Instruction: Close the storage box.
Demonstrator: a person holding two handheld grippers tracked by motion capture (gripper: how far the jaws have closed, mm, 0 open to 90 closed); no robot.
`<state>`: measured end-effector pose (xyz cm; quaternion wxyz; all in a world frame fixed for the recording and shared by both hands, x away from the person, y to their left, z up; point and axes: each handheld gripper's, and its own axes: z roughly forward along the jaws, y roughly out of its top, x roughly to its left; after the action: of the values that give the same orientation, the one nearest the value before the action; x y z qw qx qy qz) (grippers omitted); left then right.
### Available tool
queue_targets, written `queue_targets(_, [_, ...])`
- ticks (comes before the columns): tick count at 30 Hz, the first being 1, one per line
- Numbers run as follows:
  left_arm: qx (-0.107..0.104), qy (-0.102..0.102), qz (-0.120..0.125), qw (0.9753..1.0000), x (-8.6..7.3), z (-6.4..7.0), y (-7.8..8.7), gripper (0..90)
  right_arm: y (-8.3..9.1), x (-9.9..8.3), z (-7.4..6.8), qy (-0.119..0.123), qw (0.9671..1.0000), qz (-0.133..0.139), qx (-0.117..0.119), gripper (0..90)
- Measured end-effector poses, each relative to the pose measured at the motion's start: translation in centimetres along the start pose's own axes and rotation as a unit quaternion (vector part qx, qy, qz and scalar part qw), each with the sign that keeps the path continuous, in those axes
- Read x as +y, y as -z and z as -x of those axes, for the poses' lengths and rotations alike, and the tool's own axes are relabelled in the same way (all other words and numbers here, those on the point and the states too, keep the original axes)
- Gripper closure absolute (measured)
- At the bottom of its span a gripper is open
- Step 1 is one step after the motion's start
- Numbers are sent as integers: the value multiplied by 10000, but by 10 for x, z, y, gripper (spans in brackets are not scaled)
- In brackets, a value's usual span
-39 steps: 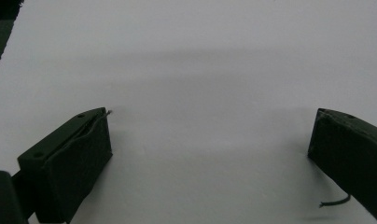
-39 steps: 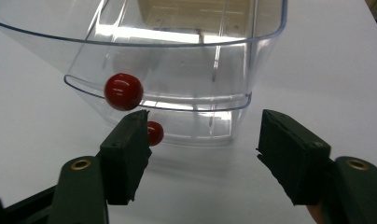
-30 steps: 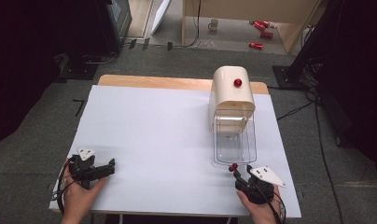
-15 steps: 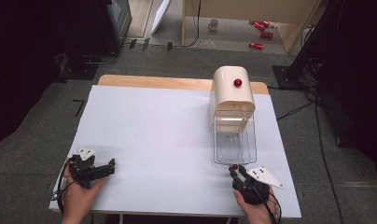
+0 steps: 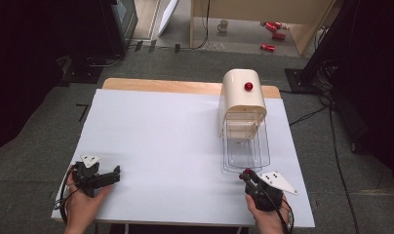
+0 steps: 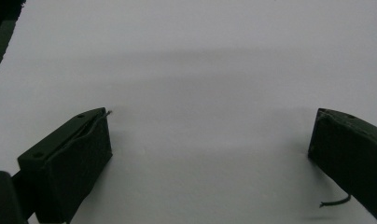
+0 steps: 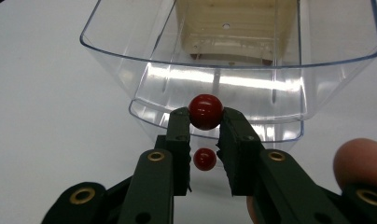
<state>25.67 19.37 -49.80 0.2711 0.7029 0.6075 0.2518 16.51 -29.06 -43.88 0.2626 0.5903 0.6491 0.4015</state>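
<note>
A cream housing [image 5: 241, 100] with a red button [image 5: 248, 86] stands at the table's back right. Its clear plastic drawer [image 5: 246, 151] is pulled out toward me. In the right gripper view the drawer's open rim [image 7: 130, 51] lies just ahead, and a red ball knob [image 7: 205, 111] at its front sits between the jaws. My right gripper [image 7: 205, 119] [image 5: 245, 174] is shut on that knob. A smaller red spot [image 7: 205, 158] shows below it, perhaps a reflection. My left gripper [image 5: 118, 171] rests open at the front left with only white table [image 6: 200, 70] between its jaws.
A white sheet [image 5: 161, 136] covers the table, with a wooden edge [image 5: 156, 85] at the back. Beyond the table lie cables, a mug [image 5: 224, 25] and red cans [image 5: 272, 27] on the floor. Dark stands flank both sides.
The right gripper has shifted slightly left at the drawer's front. The left hand and gripper have stayed still.
</note>
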Motion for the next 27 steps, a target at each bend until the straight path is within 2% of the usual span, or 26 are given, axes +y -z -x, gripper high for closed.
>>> queue_targets(6, [84,67,10,9999,0,-1,0,0,-1,10,-2,-5,10000,13,-56,751])
queue_targets(14, [79,66,4,9999,0,-1,0,0,-8,24,-3,-13,9999,27,-98,752])
queue_targets(20, [72,66,-2,10000,0,-1,0,0,-17,43,-3,35,9997,87,-204,752])
queue_targets(27, [72,64,4,10000,0,-1,0,0,-28,56,-2,50,9995,118,-301,753])
